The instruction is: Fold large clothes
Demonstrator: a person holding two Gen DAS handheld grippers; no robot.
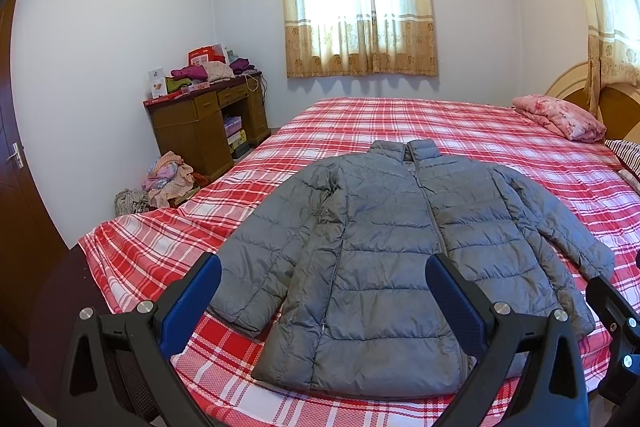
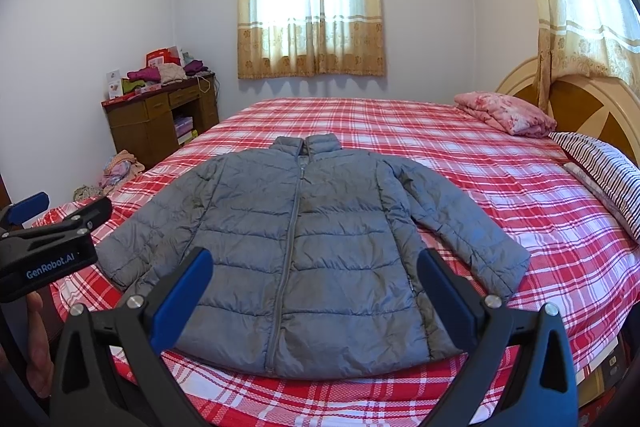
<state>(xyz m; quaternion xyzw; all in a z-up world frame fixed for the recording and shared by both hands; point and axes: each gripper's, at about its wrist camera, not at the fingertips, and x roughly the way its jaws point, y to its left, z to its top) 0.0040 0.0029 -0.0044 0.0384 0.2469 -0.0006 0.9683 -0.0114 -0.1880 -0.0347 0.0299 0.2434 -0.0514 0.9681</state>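
Note:
A grey quilted puffer jacket [image 1: 384, 247] [image 2: 304, 243] lies flat and zipped on the red plaid bed [image 1: 500, 131] [image 2: 460, 155], collar toward the window, both sleeves spread outward. My left gripper [image 1: 322, 279] hovers open above the jacket's hem on its left half, blue pads wide apart and empty. My right gripper [image 2: 314, 275] is also open and empty, held above the hem near the zip. The left gripper's body [image 2: 52, 247] shows at the left edge of the right wrist view, with a hand below it.
A folded pink quilt [image 2: 508, 113] and a striped pillow [image 2: 608, 175] lie near the wooden headboard [image 2: 580, 103]. A brown desk [image 1: 208, 123] piled with clothes stands in the far left corner, more clothes heaped on the floor [image 1: 168, 179]. A door [image 1: 16, 163] is at left.

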